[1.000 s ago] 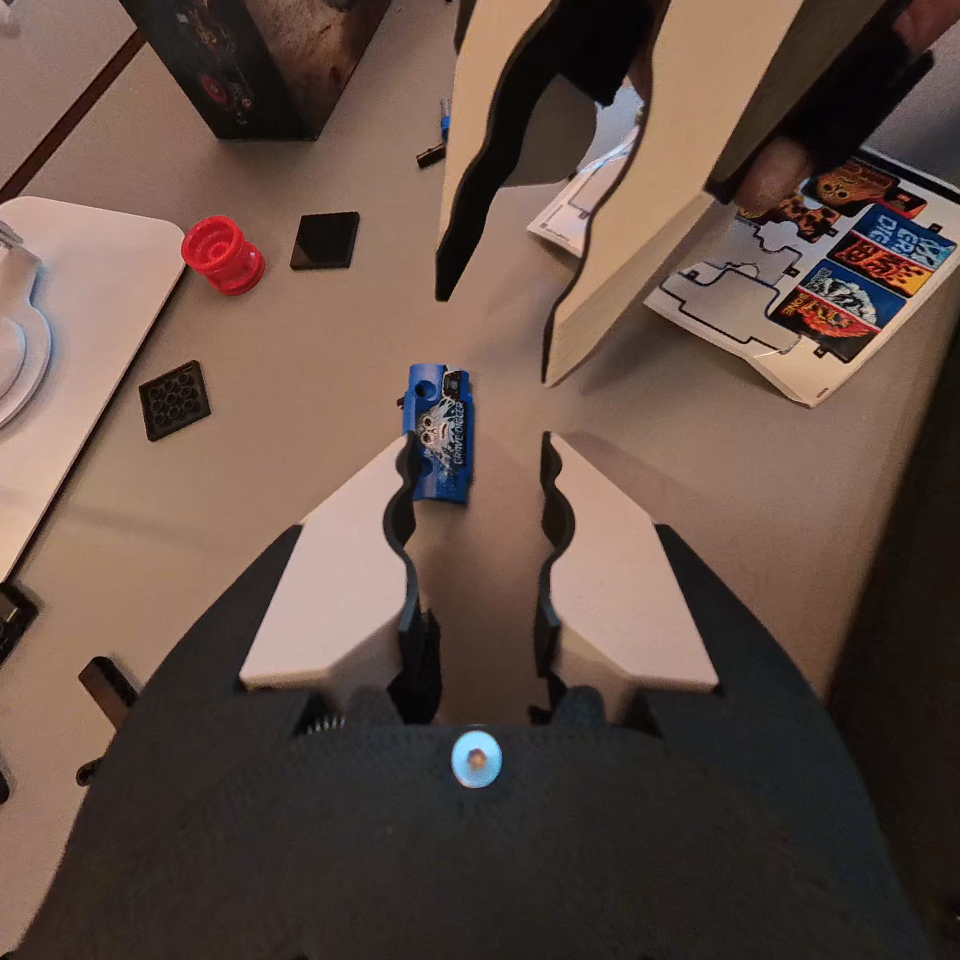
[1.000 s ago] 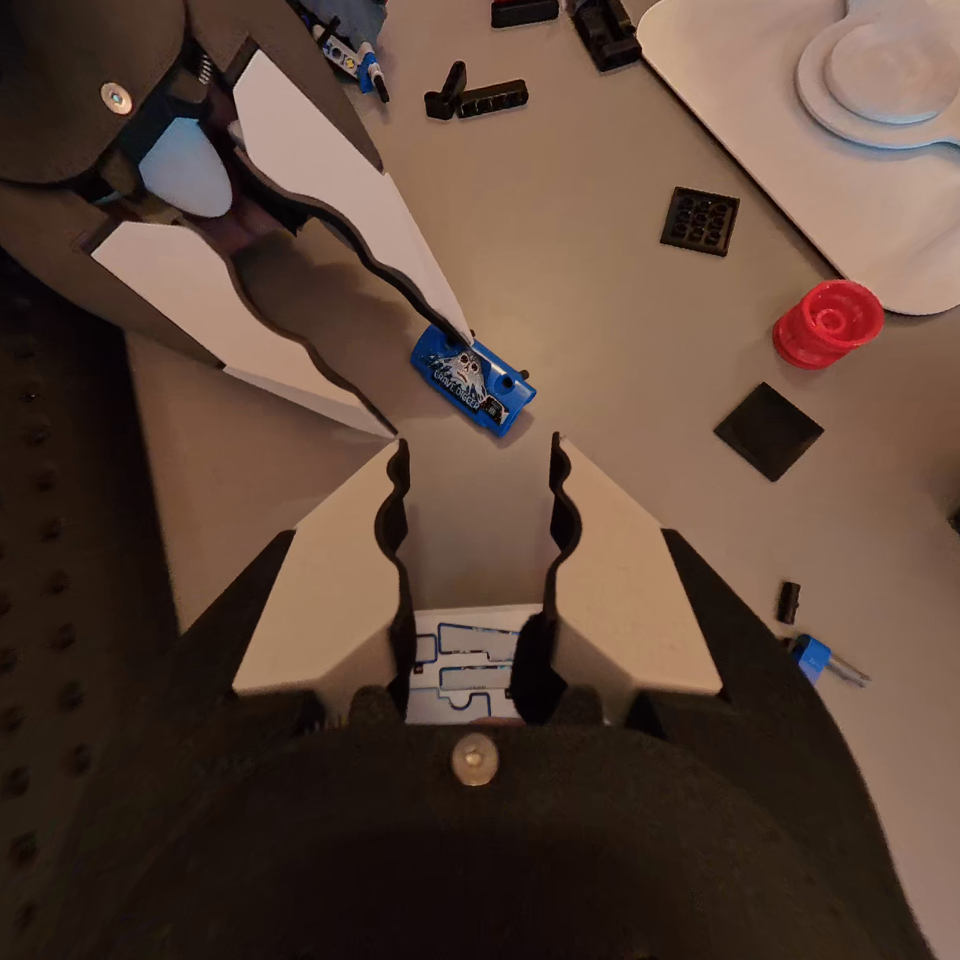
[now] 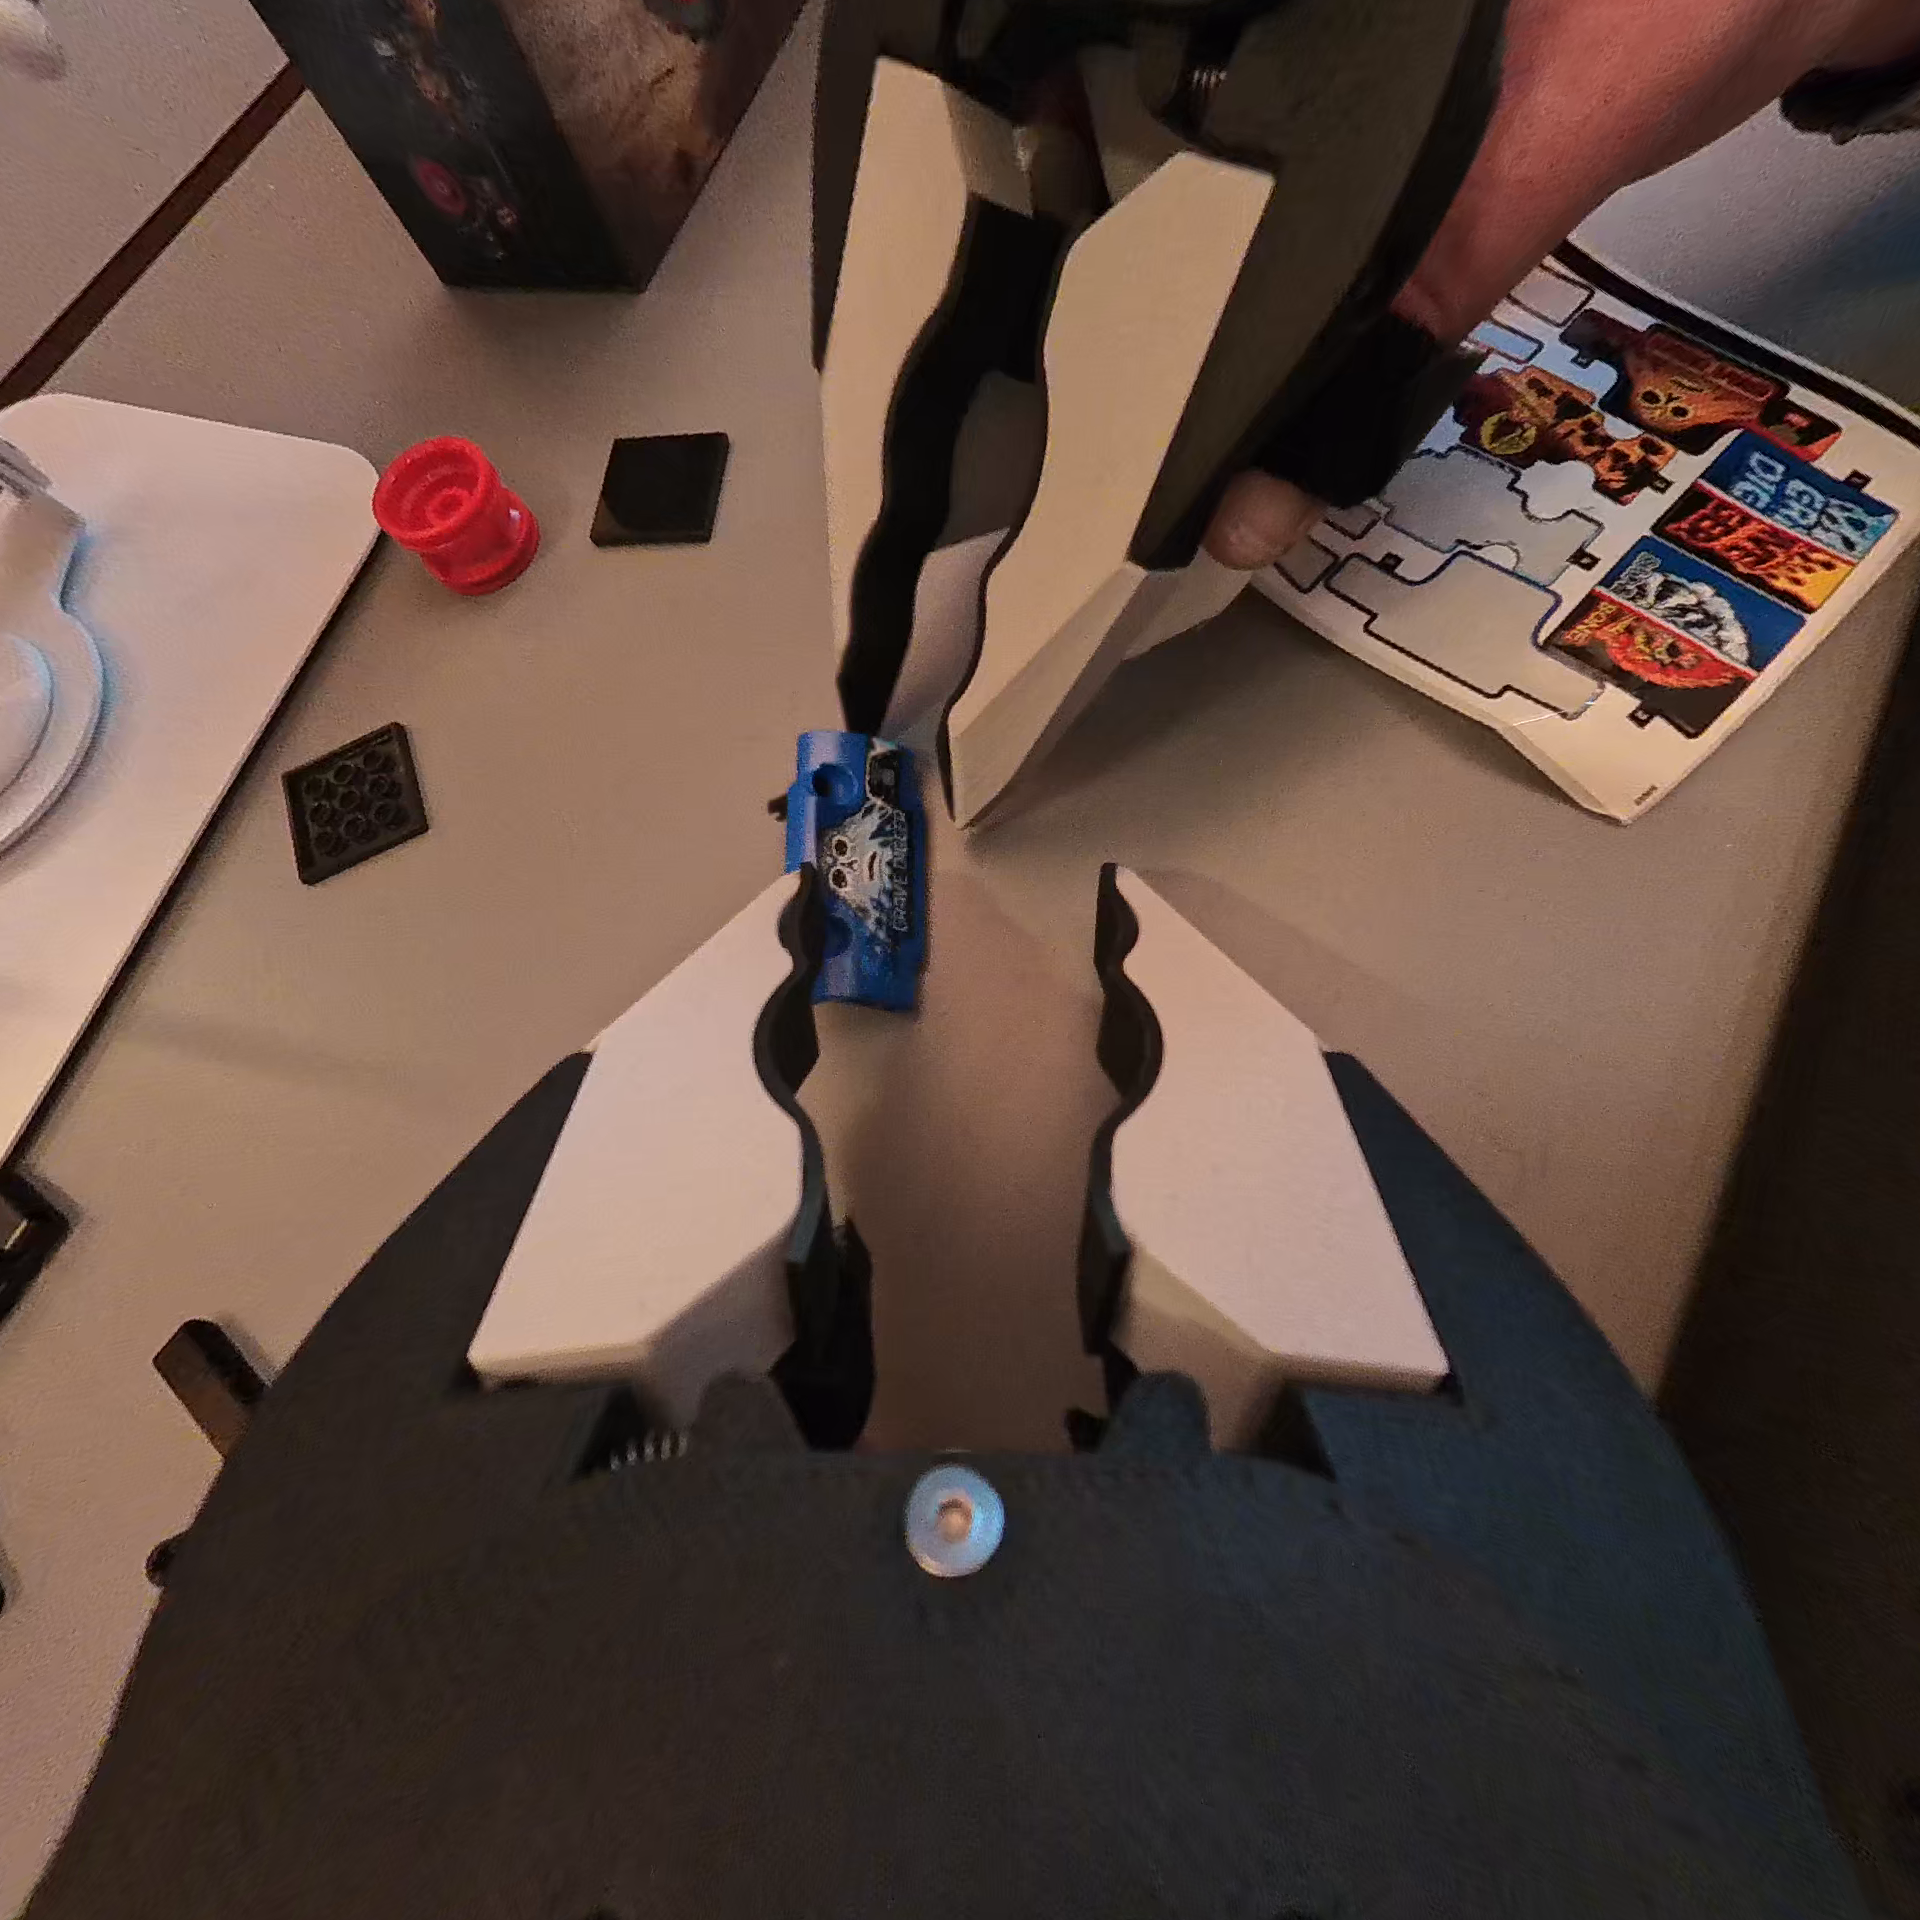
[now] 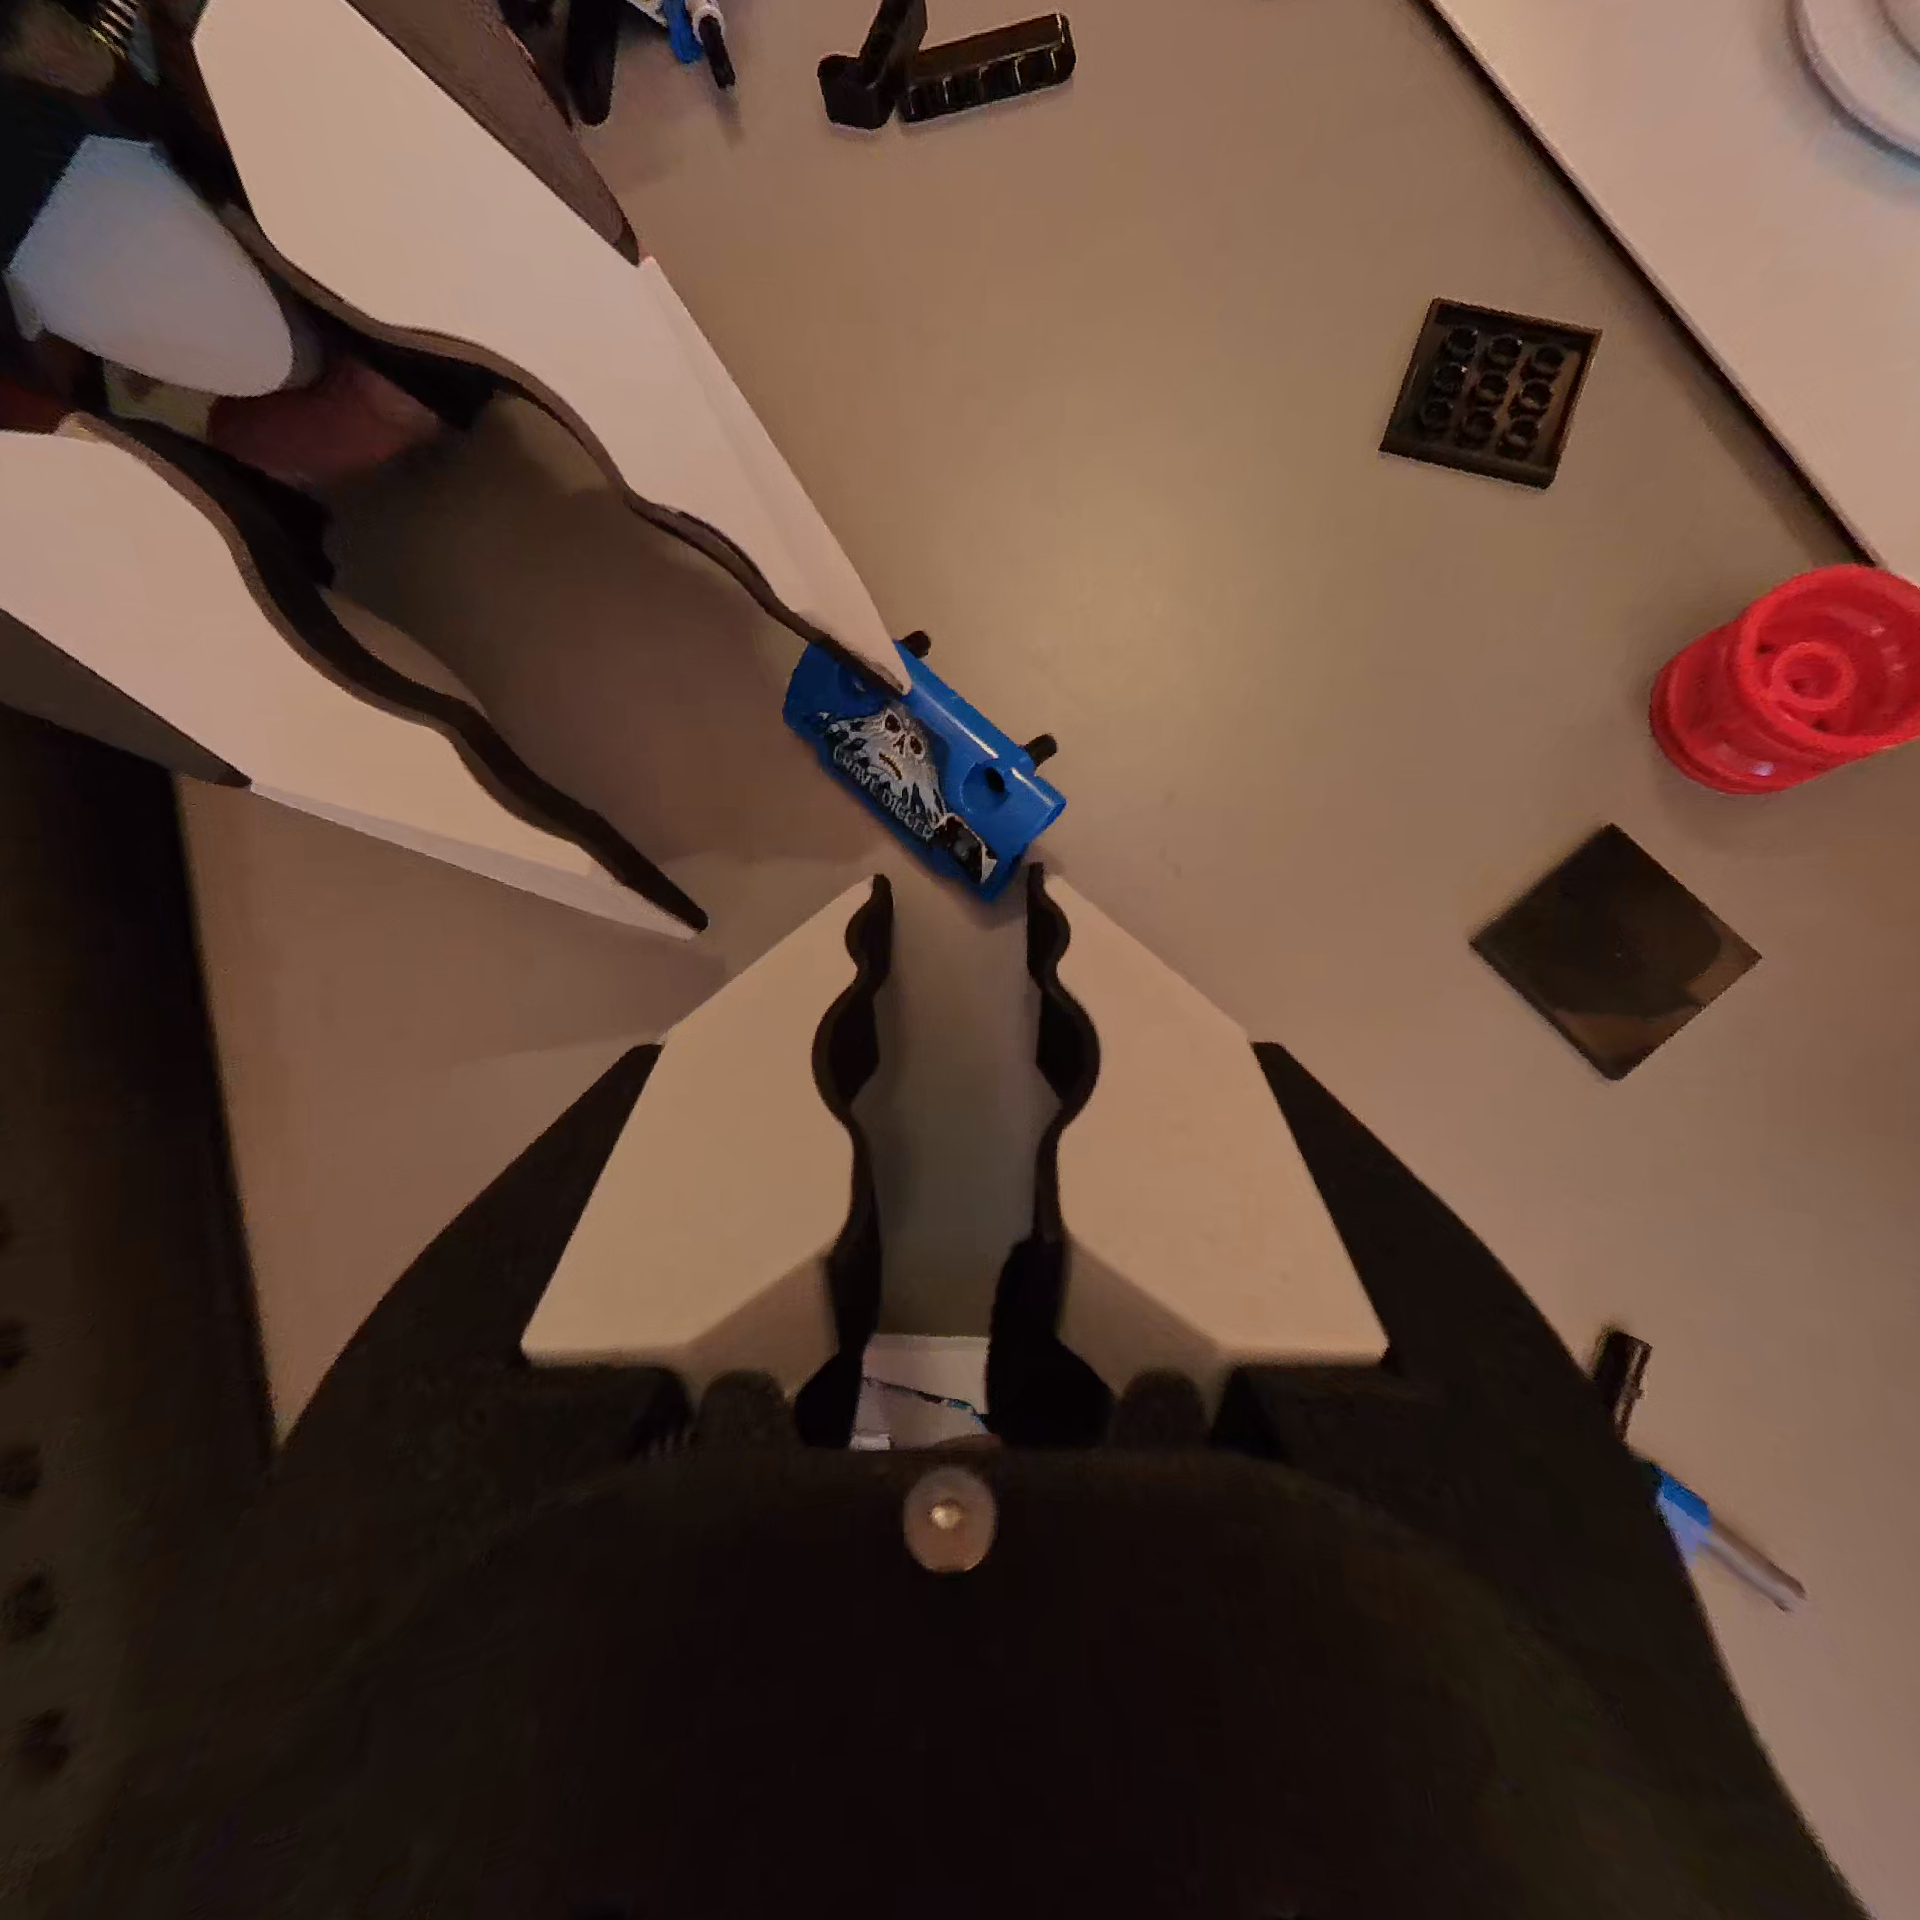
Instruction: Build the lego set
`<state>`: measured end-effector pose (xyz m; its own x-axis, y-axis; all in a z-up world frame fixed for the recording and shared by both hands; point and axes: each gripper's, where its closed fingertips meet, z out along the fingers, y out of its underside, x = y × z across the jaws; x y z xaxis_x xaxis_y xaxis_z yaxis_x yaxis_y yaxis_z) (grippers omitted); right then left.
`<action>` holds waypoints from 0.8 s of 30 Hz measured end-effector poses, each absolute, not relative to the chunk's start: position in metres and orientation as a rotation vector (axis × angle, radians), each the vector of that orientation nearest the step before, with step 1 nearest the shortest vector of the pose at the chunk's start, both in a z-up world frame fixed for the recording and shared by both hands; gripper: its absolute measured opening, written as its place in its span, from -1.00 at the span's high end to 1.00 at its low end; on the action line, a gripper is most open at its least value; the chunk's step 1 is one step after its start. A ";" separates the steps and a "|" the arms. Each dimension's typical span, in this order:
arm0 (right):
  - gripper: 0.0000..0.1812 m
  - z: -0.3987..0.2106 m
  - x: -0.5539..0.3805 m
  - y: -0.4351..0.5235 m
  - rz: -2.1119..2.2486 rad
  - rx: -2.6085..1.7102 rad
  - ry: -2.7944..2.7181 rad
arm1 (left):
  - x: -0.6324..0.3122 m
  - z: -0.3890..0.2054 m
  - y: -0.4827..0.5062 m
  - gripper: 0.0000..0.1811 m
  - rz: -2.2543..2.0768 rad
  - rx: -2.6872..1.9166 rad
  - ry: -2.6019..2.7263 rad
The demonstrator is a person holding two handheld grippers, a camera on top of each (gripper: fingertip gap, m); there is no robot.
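- The blue stickered Lego piece (image 3: 858,873) lies flat on the counter (image 3: 1299,935), between both claws.
- Left claw (image 3: 951,894): open, its left fingertip over the piece's near end.
- Right claw (image 4: 958,883): open, narrower gap, tips at its far end.
- Red wheel hub (image 3: 455,514) and black square tile (image 3: 661,488) lie far left; sticker sheet (image 3: 1621,540) far right.

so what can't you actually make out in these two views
- Blue piece: its left edge is hidden behind the left gripper finger in the left wrist view; whether the right gripper tip touches it is unclear in both views.
- Sticker sheet: partly covered by the person's hand; only a sliver shows in the right wrist view.
- Red wheel: cut off by the right wrist view's edge.
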<state>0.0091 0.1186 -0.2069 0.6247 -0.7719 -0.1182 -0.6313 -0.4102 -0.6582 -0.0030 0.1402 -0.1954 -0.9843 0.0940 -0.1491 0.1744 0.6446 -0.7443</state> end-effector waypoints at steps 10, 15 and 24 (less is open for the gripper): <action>0.74 -0.199 0.020 0.125 -0.225 -2.086 1.099 | -0.008 -0.197 0.138 0.44 -1.270 0.248 2.778; 0.76 -0.199 0.019 0.125 -0.189 -2.079 1.096 | -0.004 -0.198 0.137 0.36 -1.247 0.247 2.750; 0.77 -0.200 0.019 0.124 -0.170 -2.076 1.092 | 0.011 -0.202 0.141 0.60 -1.201 0.149 2.747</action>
<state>0.0185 0.1244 -0.1995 0.6234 -0.7501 -0.2207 -0.6472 -0.3367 -0.6840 0.0111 0.1405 -0.2022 -0.9854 0.0346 -0.1667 0.1458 0.6767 -0.7217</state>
